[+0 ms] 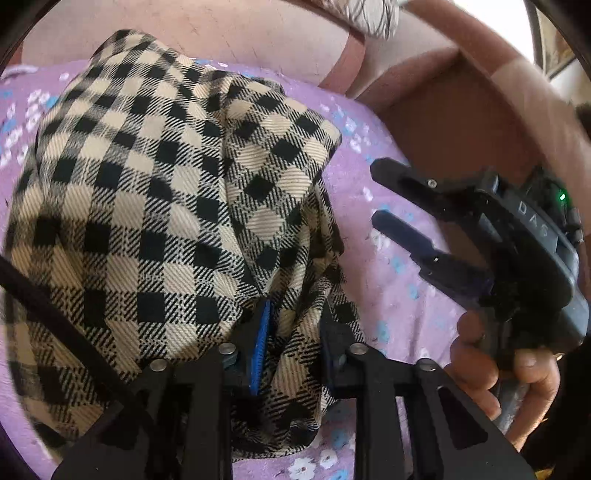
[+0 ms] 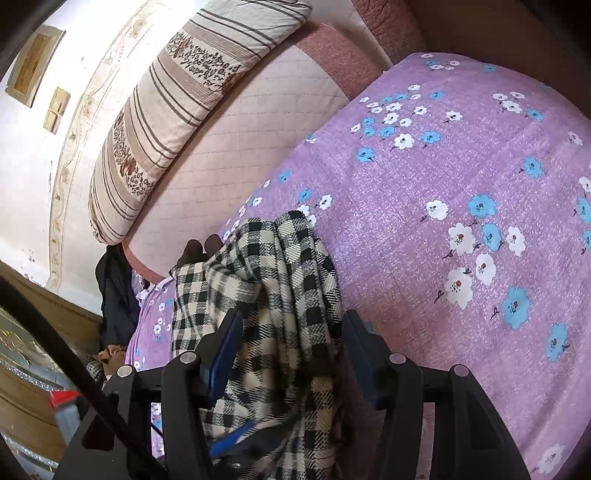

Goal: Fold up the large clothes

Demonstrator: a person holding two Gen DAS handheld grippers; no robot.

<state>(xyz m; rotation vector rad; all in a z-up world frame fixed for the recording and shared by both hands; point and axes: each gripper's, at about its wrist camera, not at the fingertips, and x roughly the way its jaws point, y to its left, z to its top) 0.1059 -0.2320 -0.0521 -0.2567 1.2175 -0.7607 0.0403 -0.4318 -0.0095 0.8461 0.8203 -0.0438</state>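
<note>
1. Left wrist view: the left gripper (image 1: 291, 332) sits at 6 o'clock, its jaws closed on a bunched fold of the checked garment (image 1: 155, 192).
2. The garment, beige and black, fills the frame from 12 round to 9 o'clock, heaped on the purple flowered sheet (image 1: 373, 236).
3. At 3 o'clock the right gripper (image 1: 384, 199) points toward the garment. Its jaws stand apart, nothing between them here. A hand (image 1: 491, 369) holds its grip at 4 o'clock.
4. A pink headboard (image 1: 258, 33) runs across 12 o'clock.
5. Right wrist view: the right gripper (image 2: 291, 332) at 6 o'clock has the garment (image 2: 273, 280) lying between its spread fingers; whether the pads press it, I cannot tell.
6. The garment rises from 6 o'clock to centre, over the sheet (image 2: 443, 177), which fills 1 to 5 o'clock.
7. A striped pillow (image 2: 173, 107) leans at 10 o'clock against the headboard (image 2: 251, 136).
</note>
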